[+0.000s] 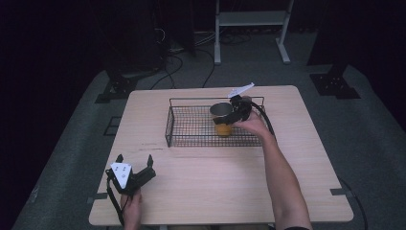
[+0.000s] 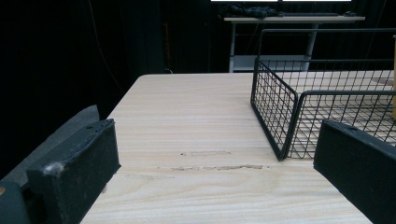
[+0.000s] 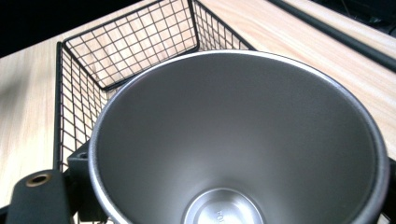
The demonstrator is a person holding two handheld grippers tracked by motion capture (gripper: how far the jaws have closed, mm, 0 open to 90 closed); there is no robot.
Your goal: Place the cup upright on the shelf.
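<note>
A metal cup [image 1: 221, 111] with a steel inside and an orange outer wall hangs in the right half of the black wire basket [image 1: 168, 125]. My right gripper [image 1: 237, 113] is shut on it from the right side. In the right gripper view the cup's open mouth [image 3: 243, 140] sits between the jaws, with the basket's far corner [image 3: 126, 46] behind it. Whether the cup's base touches the basket floor is hidden. My left gripper [image 1: 134, 158] rests near the table's front left edge, open, with nothing between its jaws [image 2: 217, 163]. It faces the basket's near corner [image 2: 275, 116].
The wooden table [image 1: 215, 182] is bare in front of the basket. Beyond the far edge are a white metal stand [image 1: 251, 19], floor cables [image 1: 177, 60] and black stand bases [image 1: 335, 84]. A white tag [image 1: 241, 90] sticks up from the right gripper.
</note>
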